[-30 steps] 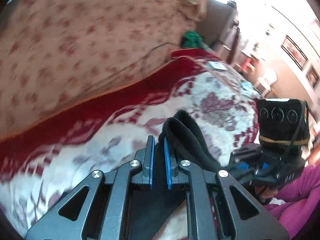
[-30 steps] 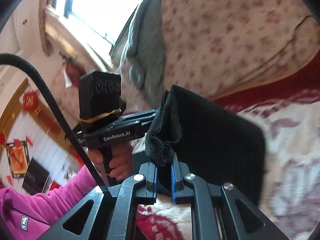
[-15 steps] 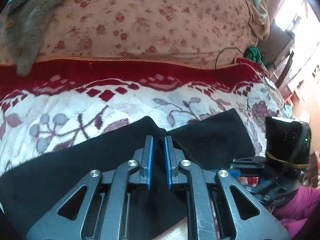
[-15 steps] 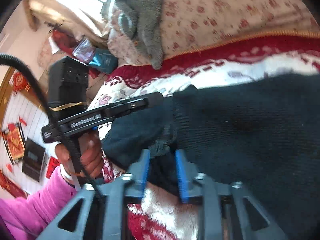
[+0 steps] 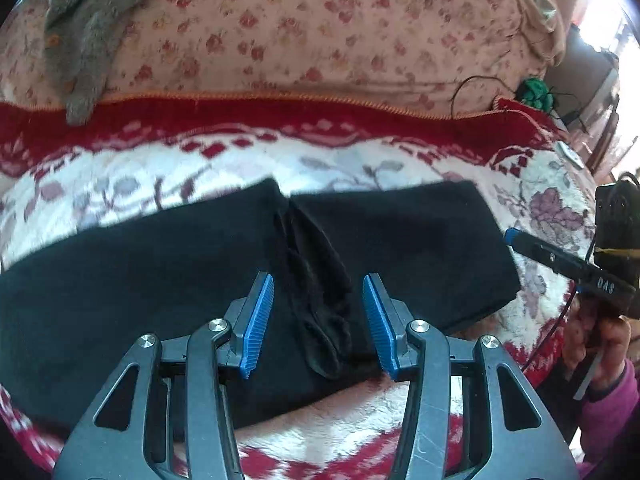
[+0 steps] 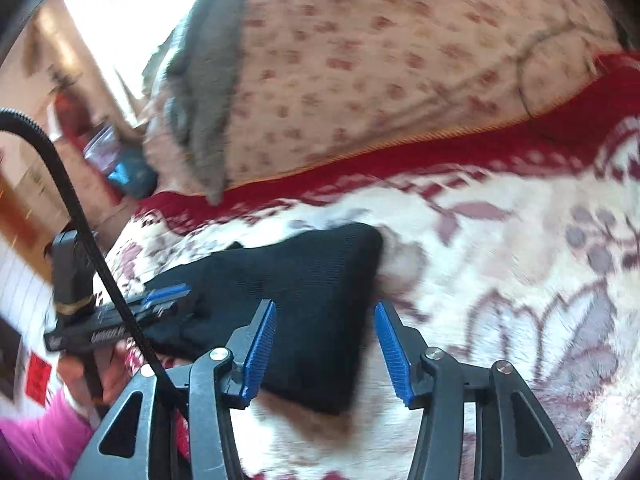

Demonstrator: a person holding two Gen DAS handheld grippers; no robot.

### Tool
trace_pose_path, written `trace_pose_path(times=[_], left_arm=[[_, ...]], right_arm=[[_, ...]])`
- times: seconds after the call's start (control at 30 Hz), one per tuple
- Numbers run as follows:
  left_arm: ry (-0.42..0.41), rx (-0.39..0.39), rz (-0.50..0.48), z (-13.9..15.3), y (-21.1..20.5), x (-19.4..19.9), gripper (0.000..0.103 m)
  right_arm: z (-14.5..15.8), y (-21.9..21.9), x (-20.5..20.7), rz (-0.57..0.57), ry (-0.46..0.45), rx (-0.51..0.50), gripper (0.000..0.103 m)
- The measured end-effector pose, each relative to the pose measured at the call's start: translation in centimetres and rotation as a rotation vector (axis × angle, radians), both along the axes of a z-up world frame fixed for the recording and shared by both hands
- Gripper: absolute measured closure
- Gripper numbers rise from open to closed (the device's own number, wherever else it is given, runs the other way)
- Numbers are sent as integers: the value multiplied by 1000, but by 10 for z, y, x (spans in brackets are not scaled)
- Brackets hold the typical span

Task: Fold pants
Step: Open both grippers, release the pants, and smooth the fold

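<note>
Left gripper [image 5: 318,322]: jaws spread wide apart, holding nothing; the blue pads [image 5: 256,326] sit on either side of a bunched ridge of black cloth.
Right gripper [image 6: 326,350]: jaws also spread wide, gripping nothing; a corner of the black cloth lies between the pads [image 6: 394,354].
Pants [image 5: 168,280]: black, lying flat across the blanket from left to right, with a wrinkled seam running from the far edge toward the near edge at the middle. In the right wrist view the pants [image 6: 308,292] show as one folded end, its far corner resting on the pale part of the blanket.
Blanket [image 5: 348,160]: cream with mauve flowers and a dark red border along the far side, under the pants.
Quilt [image 5: 304,28]: pink with small red flowers, piled beyond the red border.
Grey cloth [image 5: 86,36]: draped over the quilt at far left, its tip hanging down onto the red border.
Green bundle [image 5: 534,92]: at the far right, beside a thin black cord.
Sleeve [image 6: 38,436]: bright pink, at the near left in the right wrist view.
</note>
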State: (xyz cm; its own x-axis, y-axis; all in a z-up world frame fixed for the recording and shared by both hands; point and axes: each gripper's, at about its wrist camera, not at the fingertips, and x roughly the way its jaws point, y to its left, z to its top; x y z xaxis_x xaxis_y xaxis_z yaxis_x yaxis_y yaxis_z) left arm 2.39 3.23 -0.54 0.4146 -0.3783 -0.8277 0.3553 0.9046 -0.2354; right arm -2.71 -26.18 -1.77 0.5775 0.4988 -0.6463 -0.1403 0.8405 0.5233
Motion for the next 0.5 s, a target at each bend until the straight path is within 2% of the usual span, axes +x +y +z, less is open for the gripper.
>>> trace_pose_path(times=[0.13,0.33,0.4,0.43,0.47,0.5], left_arm=[[69,-40,30,-18,-3,1,57],[51,-61,65,-20,-4,3,56],[37,-72,79,-21,-4,1,57],[28,-73,82,-21,-3,0,58],[19,-68,83,-21,-3,-1,72],[17,-69,79,-20,-1,-1,80]], right_arm=[[-20,-7,15,-13,50,83,52],[-33,-7,29,24,83,157,49],[-34,-3,30,41,74,170,57],[-34,0,30,33,72,153,62],[-33,2,31,31,67,132,66],[-31,4,29,33,58,122,68]])
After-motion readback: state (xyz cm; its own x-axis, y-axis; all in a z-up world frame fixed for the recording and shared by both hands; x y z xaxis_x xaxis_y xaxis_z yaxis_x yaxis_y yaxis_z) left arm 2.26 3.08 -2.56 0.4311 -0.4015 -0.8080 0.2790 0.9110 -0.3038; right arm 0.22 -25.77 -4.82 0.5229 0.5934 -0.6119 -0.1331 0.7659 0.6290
